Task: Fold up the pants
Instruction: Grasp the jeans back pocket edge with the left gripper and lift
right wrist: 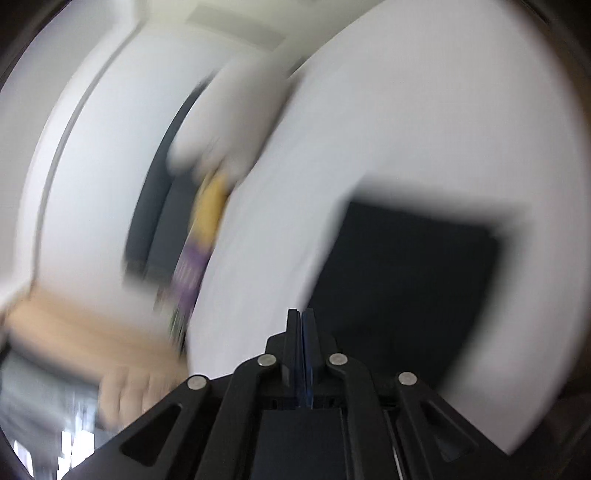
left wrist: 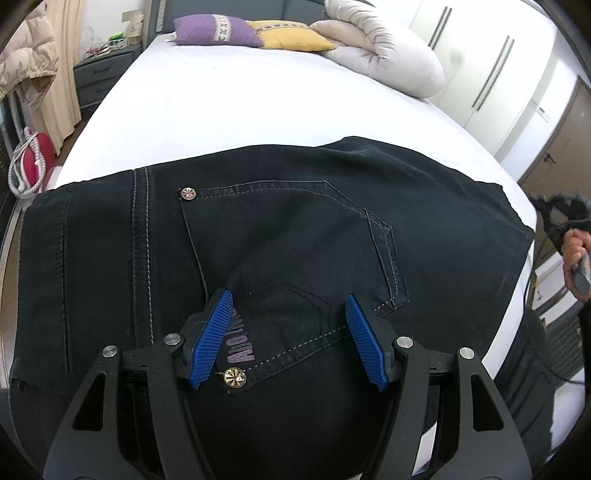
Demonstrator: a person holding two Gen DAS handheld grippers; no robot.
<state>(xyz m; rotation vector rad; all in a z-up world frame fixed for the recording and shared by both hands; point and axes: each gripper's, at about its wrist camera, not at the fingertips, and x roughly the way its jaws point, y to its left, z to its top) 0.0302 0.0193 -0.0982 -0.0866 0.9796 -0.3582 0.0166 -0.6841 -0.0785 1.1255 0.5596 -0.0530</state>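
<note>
Left claw parked right over the pants

The pants are spread sideways on the bed; left claw gapes open above the pocket, right claw is pinched empty, off the pants' right end.

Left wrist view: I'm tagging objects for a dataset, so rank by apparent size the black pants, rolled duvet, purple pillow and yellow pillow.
1. Black pants, by far the largest, though nearest the camera.
2. Rolled duvet.
3. Purple pillow and yellow pillow: too similar to rank, and the yellow one is partly hidden.
</note>
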